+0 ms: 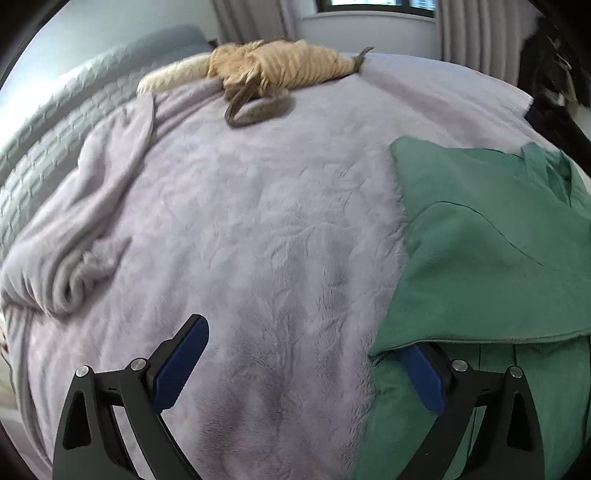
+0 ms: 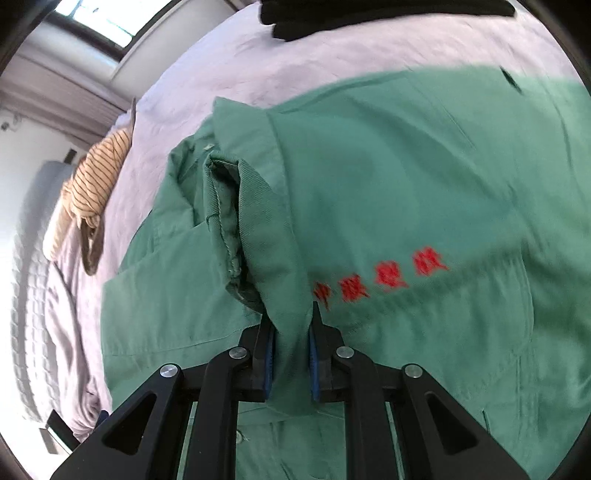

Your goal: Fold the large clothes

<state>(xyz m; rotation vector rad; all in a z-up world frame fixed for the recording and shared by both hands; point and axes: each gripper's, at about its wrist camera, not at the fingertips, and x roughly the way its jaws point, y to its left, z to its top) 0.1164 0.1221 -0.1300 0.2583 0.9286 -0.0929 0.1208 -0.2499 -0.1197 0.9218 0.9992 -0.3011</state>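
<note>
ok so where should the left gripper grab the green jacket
Take the folded edge of the green jacket nearest the left gripper, coming in from the blanket side. That edge is lifted over one open finger, so the pads can likely close on it.

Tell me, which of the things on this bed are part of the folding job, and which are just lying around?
Part of the job:
- green jacket, red lettering on it
- right gripper, shut on a fold of the jacket
- left gripper, open at the jacket's edge

Just lying about:
- striped orange garment
- lilac blanket covering the bed
- dark clothes at the far edge
</note>
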